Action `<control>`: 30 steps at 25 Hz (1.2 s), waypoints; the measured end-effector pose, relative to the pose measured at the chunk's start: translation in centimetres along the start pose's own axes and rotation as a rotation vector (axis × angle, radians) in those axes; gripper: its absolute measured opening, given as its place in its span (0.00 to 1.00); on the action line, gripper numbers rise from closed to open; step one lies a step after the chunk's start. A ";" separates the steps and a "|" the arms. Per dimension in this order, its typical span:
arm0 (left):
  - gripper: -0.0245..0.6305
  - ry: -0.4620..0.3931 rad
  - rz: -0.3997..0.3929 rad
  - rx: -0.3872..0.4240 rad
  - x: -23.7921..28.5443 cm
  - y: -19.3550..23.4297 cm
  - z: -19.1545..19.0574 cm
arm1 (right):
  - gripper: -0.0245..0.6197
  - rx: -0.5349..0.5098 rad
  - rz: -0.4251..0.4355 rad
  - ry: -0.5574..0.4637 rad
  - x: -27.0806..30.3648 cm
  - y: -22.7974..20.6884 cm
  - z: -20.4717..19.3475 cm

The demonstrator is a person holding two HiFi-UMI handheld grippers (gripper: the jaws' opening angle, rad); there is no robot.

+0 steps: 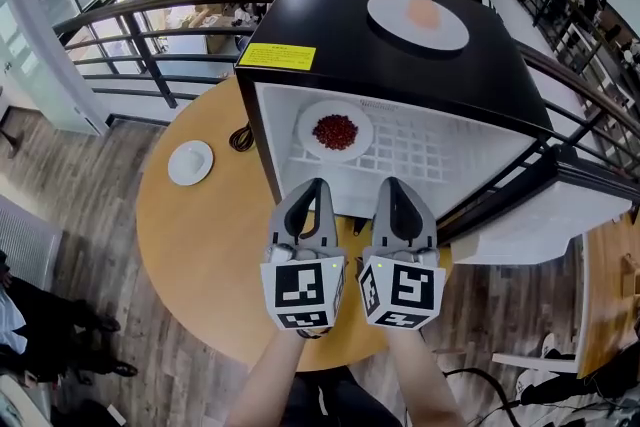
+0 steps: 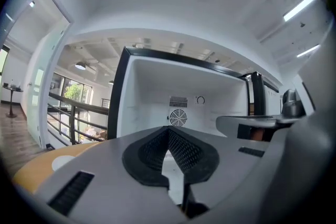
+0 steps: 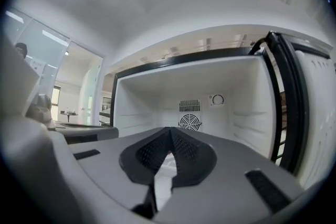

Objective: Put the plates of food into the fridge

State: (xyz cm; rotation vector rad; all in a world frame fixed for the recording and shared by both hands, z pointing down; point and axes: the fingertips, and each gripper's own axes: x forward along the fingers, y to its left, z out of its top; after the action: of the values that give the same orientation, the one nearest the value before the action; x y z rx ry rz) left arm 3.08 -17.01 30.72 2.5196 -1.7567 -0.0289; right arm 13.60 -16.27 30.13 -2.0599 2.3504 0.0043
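- Left gripper (image 1: 316,185) and right gripper (image 1: 392,183): side by side above the near edge of the round wooden table (image 1: 190,245). Both are aimed into the open black mini fridge with a white lining (image 1: 330,15). Each has its jaws closed tip to tip on nothing.
- White round plate with an orange-pink portion of food (image 1: 450,35): lies flat on the fridge's black top, toward the back right, well apart from both grippers. It is probably the next item to be stored.
- White round plate of red food (image 1: 310,143): already inside the fridge, at the left of the white wire shelf (image 1: 430,150).
- Small white plate (image 1: 190,162): on the table to the left of the fridge; its contents cannot be made out.
- Handling (judgement): the plates look like stiff glazed ceramic, so moderately heavy, slippery and breakable. The food sits loose and would slide if a plate were tilted. The best hold is across the thin rim at the near edge, with the plate kept level.
- Orientation: each plate rests face up. Being circular, it has no long axis, so any point on the rim serves equally well.
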 end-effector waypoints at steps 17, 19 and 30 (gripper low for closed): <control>0.05 -0.059 -0.008 0.028 -6.8 -0.9 2.0 | 0.06 0.097 -0.038 -0.009 -6.7 0.4 0.5; 0.05 -0.060 0.000 0.030 -7.4 -1.0 2.1 | 0.06 0.097 -0.035 -0.010 -7.2 0.7 0.7; 0.05 -0.063 0.045 0.058 -10.1 -0.8 2.5 | 0.06 0.097 -0.014 -0.035 -9.6 1.7 2.0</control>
State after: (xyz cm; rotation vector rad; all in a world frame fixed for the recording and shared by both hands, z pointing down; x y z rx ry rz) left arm 0.19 -7.35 27.96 2.5449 -1.8627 -0.0561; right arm 13.15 -6.52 28.28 -2.0152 2.2676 -0.0719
